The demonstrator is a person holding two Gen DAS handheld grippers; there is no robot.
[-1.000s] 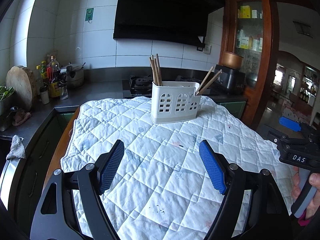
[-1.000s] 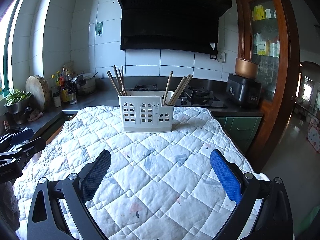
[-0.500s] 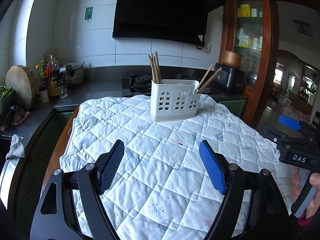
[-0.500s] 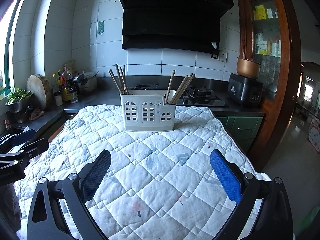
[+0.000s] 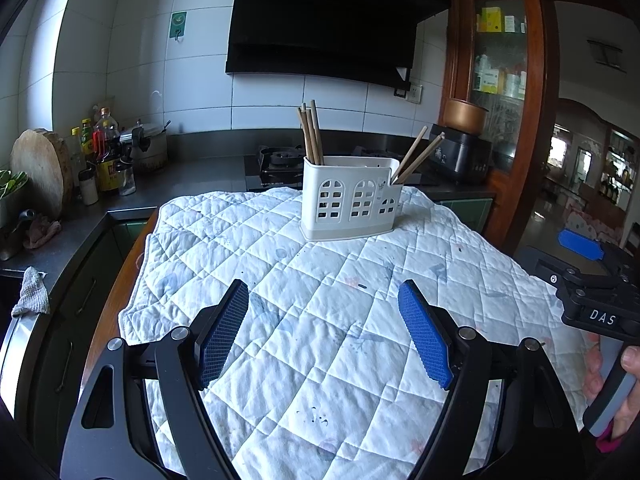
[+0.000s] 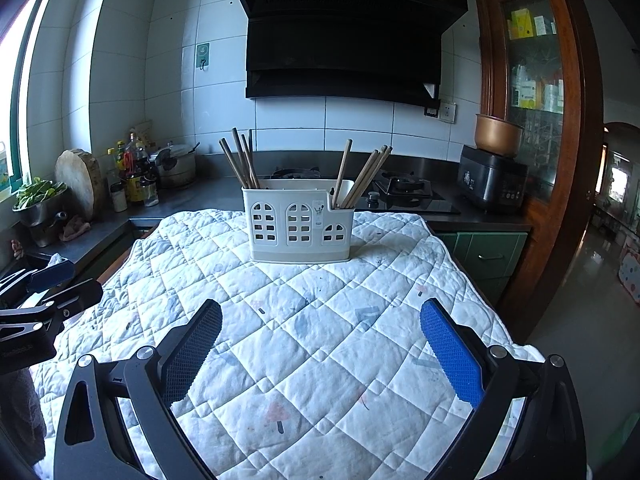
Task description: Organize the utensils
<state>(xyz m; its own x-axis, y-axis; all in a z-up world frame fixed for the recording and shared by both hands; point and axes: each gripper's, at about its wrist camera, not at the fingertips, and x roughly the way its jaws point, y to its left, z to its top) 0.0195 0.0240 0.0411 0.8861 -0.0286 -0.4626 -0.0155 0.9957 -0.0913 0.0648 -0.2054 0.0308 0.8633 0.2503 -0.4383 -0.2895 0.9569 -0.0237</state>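
With our left tool (image 5: 323,334) and right tool (image 6: 320,354) both spread wide and empty, the chopsticks (image 6: 362,174) lean loosely in the light holder (image 6: 298,222) mid-tabletop, so a clumsy reach could tip it.

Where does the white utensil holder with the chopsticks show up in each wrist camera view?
Left wrist: the white utensil holder stands right of centre, upper middle, on the quilted cloth.
Right wrist: the holder stands near centre, at the cloth's far end.
Shared landmark: the black range hood above it.
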